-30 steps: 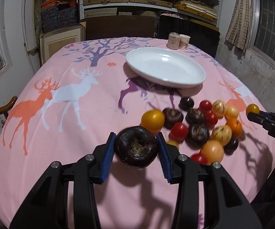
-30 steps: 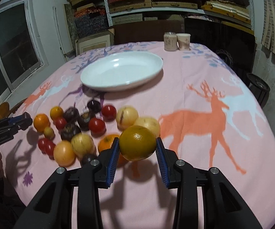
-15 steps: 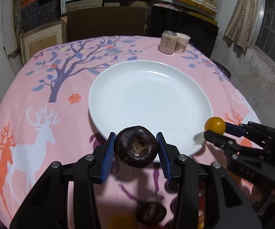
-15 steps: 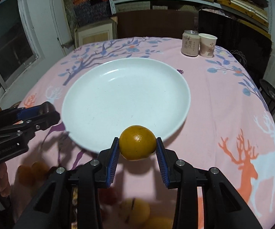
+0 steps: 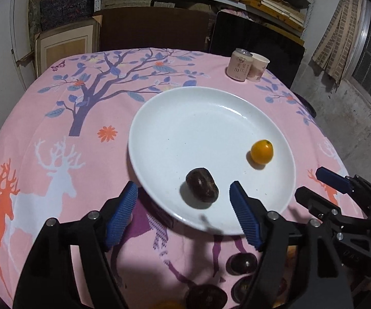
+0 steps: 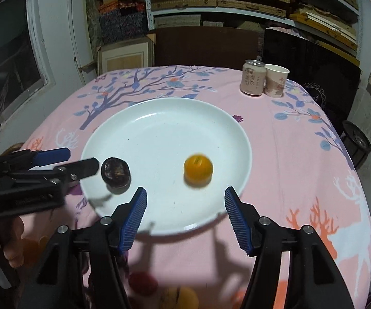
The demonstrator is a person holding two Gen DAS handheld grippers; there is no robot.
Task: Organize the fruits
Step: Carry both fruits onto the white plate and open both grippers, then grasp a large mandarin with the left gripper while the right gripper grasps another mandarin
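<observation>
Nearest of all, the loose fruits [image 5: 242, 264] wait on the pink tablecloth [image 5: 56, 134] below both claws, only dim shapes at the bottom edge in either view. Just above them, the left gripper [image 5: 181, 199] has its blue pads spreading wider with nothing pressed between them, and the right gripper [image 6: 182, 202] is doing the same, empty too. Both hang over the near rim of the white plate [image 5: 211, 97].

On that plate now: the dark fruit [image 5: 202, 185] sits near the front rim, just past the left claw's tips, and the orange fruit [image 6: 198, 170] lies to its right, apart from it. The orange one looks smeared in the right wrist view, so it may be rolling. That's the risk here, I'd say: a round fruit let go on a shallow, slick plate can run to the rim and off, or knock its neighbour. A finger swung low could also nudge the dark one off the near edge.

Further back, a can [image 6: 253, 81] and a paper cup [image 6: 275, 81] stand together at the far right.

The left view shows the dark leftovers most clearly; the right view alone shows fingers [image 6: 13, 252] of the hand on the left tool.
</observation>
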